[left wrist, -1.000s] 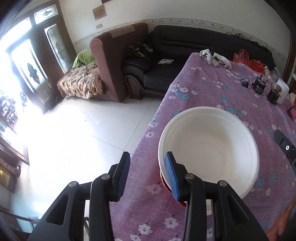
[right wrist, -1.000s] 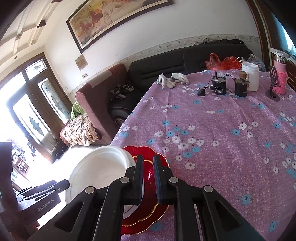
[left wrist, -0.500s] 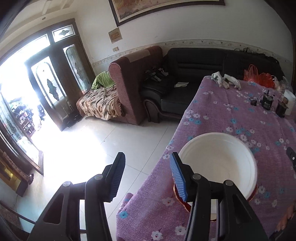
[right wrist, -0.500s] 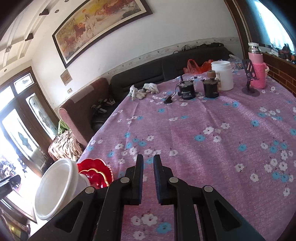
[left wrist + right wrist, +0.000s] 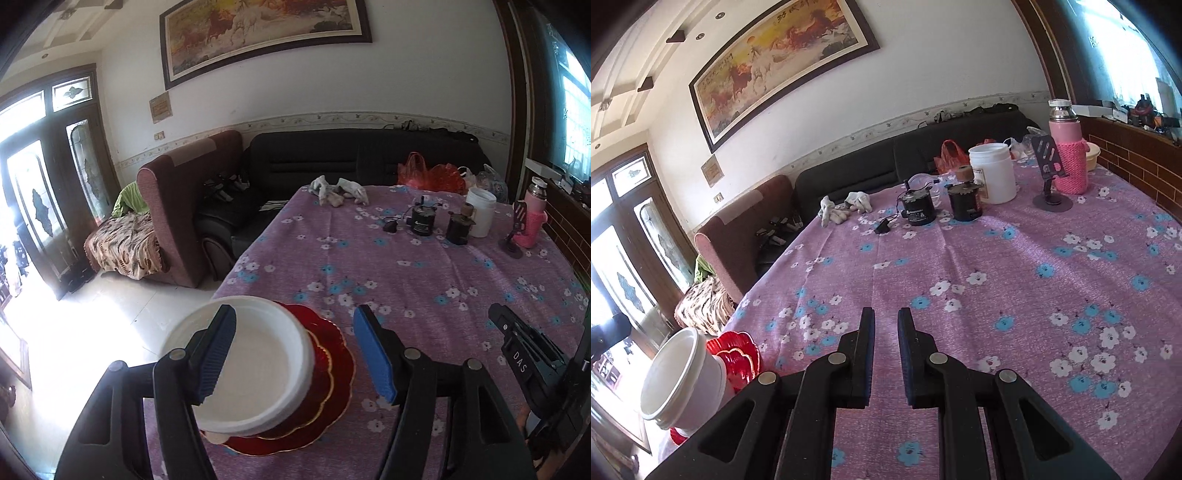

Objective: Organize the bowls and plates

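A white bowl [image 5: 255, 365] sits on a stack of red scalloped plates [image 5: 332, 373] near the table's left edge. My left gripper [image 5: 297, 350] hovers just short of them. Its jaws are opening, and the blue pads press on nothing; the bowl lies below and beyond the left finger. In the right wrist view the bowl [image 5: 679, 376] and the red plates [image 5: 737, 354] are at the far lower left. My right gripper [image 5: 886, 332] is shut with nothing in it, over bare cloth to their right. It also shows as a black tip [image 5: 524, 354] in the left wrist view.
The floral purple tablecloth [image 5: 997, 280] covers the table. At the far end stand work gloves [image 5: 338, 190], two black motors [image 5: 423, 219], a white jar [image 5: 480, 212], a phone stand [image 5: 515, 232] and a pink flask [image 5: 533, 218]. Left of the bowl the table drops to the floor.
My left gripper's jaws have widened and it has drawn back from the bowl's rim, swinging right. My right gripper has moved right, away from the plates, still shut.
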The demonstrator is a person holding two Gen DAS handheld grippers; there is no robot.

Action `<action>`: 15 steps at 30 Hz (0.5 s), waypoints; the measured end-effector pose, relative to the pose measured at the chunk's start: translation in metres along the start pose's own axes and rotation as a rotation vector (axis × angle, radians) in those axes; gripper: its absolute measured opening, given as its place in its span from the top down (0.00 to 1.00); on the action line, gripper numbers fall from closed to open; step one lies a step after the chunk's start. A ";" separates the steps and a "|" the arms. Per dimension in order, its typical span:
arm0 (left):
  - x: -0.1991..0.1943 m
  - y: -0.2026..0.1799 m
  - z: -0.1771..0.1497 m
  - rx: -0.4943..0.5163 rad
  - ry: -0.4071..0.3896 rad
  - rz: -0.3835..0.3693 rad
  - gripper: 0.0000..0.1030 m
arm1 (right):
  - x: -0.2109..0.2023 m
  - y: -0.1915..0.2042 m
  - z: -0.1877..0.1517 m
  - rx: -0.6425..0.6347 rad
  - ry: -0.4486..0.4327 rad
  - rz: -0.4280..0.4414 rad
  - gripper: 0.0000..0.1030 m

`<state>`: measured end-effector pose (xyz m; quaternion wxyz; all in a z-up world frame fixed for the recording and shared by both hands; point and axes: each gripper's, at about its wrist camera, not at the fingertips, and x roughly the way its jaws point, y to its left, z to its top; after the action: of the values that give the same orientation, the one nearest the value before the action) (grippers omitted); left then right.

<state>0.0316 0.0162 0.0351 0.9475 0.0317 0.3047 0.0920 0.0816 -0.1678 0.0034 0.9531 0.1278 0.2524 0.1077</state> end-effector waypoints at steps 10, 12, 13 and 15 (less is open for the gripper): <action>0.011 -0.041 -0.012 -0.029 -0.004 -0.045 0.31 | -0.024 -0.051 0.003 0.032 -0.041 -0.023 0.70; 0.009 -0.044 -0.014 -0.032 -0.006 -0.056 0.30 | -0.024 -0.054 0.001 0.031 -0.042 -0.029 0.70; 0.009 -0.044 -0.015 -0.036 -0.008 -0.057 0.30 | -0.024 -0.055 0.000 0.031 -0.041 -0.029 0.70; 0.006 -0.044 -0.017 -0.046 -0.015 -0.066 0.25 | -0.024 -0.056 -0.004 0.034 -0.039 -0.027 0.69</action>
<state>0.0331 -0.0260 0.0124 0.9527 0.0004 0.2963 0.0676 0.0670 -0.2270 -0.0053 0.9569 0.1426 0.2373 0.0882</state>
